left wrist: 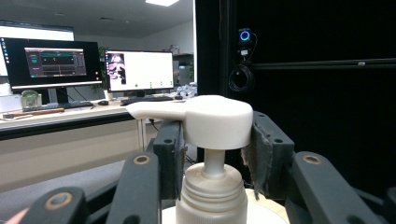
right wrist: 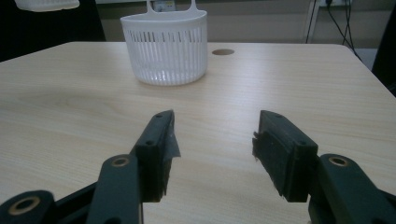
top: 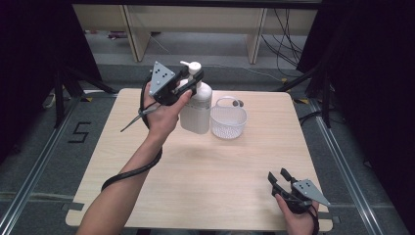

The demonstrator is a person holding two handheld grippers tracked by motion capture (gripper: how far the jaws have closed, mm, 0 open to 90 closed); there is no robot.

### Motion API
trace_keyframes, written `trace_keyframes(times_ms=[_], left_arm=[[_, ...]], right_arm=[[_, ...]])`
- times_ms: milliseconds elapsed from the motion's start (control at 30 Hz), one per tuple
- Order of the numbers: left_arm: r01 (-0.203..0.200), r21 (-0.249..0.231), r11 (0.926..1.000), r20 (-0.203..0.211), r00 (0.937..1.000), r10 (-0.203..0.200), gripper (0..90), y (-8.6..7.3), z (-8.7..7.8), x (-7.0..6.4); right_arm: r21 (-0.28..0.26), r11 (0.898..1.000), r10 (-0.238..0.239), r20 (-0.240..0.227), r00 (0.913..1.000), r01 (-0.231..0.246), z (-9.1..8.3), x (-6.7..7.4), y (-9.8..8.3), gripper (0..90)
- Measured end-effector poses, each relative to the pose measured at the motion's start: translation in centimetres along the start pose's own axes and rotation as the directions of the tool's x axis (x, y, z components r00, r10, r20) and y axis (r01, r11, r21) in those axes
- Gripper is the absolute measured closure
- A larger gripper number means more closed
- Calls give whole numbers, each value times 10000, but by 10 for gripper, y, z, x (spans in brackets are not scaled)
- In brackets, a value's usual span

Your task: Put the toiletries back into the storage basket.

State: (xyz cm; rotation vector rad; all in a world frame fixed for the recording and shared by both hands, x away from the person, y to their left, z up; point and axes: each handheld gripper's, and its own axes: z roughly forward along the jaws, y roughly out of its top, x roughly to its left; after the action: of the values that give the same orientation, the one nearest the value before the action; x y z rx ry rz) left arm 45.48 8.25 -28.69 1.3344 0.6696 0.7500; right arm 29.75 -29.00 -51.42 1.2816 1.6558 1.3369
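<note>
One light-wood tabletop [top: 205, 171] carries a white pump bottle [top: 196, 110] w/ a white slotted basket [top: 228, 120] just right of it, nearly touching. Left claw [top: 192, 81] sits at the bottle's top, jaws closed on the pump head [left wrist: 212, 121], one pad each side; spout sticks out to the left in left gripper view. Bottle's lower body cut off there, label unreadable. Right claw [top: 279, 176] is well apart from the bottle, near tabletop's front right corner, jaws spread wide, holding nothing.

black grippers [top: 285, 177], seemingly frayed pads [right wrist: 170, 148]
</note>
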Motion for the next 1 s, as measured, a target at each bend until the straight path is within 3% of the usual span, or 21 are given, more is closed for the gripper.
trace_keyframes(times_ms=[1000], left_arm=[[65,107,9999,89,9999,-66,595,4,27,-4]], right_arm=[[-62,10000,67,-159,9999,-68,0,-1,0,476]])
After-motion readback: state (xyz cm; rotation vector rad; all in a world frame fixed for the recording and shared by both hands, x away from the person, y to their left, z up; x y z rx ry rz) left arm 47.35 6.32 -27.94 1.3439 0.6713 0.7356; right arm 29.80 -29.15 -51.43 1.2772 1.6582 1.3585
